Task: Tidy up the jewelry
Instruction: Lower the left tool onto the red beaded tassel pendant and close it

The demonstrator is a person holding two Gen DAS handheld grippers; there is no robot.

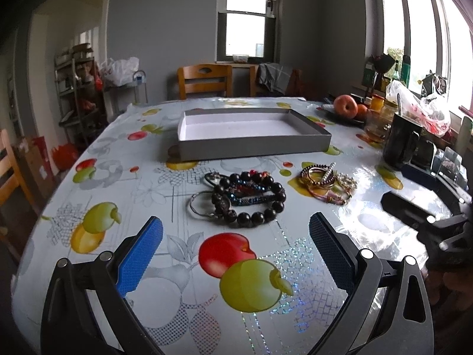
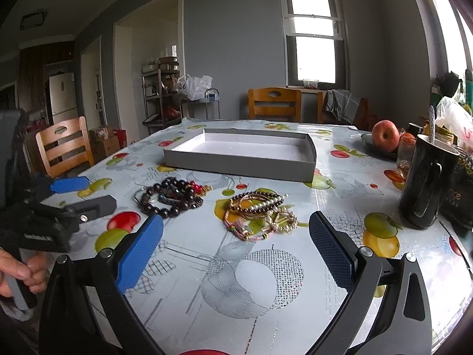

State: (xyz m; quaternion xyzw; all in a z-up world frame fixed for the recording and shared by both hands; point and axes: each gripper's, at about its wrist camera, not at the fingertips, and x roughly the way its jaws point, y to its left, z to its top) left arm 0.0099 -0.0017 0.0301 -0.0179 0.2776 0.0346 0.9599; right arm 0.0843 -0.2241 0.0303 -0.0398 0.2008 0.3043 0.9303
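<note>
Both claws wide, empty: left claw (image 1: 236, 230), right claw (image 2: 236, 230). Dark bead pile (image 1: 245, 198) at our 12, gold bangle pile (image 2: 261, 213) beside it; gray tray (image 1: 251, 139) beyond, empty. Risk: strands look tangled, so 1 grab may drag neighbours; beads may roll on glossy counter (image 1: 118, 177); mug (image 2: 425, 180) near at 2.

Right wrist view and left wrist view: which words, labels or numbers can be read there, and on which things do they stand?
"ce": the end of a larger word on the dark packet behind the black mug; the rest is hidden.
"ve": red letters on the white plastic bag near the shelf, partly hidden.
White print on the left gripper body: too blurred to read.
Green bottles at the window: labels too small.
Jewelry and grey box: no text.
</note>
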